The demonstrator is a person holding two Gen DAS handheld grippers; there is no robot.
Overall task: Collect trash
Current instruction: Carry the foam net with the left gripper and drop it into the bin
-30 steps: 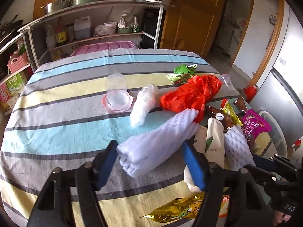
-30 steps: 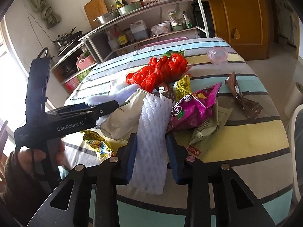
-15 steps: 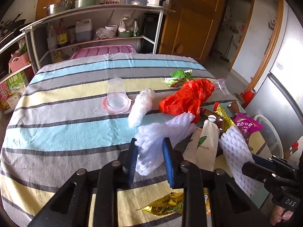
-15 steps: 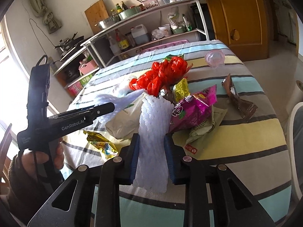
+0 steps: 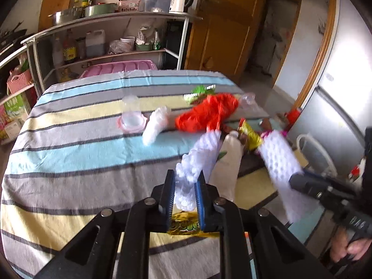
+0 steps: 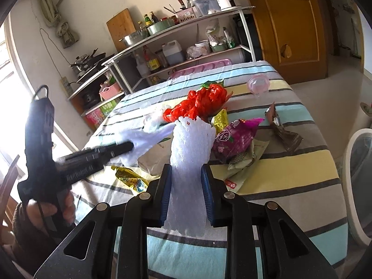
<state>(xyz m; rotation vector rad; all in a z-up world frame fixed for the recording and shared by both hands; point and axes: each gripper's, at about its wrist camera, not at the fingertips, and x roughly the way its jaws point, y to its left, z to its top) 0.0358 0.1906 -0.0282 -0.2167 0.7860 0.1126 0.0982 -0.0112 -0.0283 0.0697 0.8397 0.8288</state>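
The striped tablecloth (image 5: 69, 153) is matt woven cloth. Both white fruit sleeves (image 5: 197, 160) (image 6: 188, 162) are soft foam netting (dimpled, faintly translucent). The red bag (image 6: 200, 102) is thin glossy plastic, the gold wrapper (image 6: 130, 179) shiny foil, the shelf rack (image 5: 111, 21) brushed metal.
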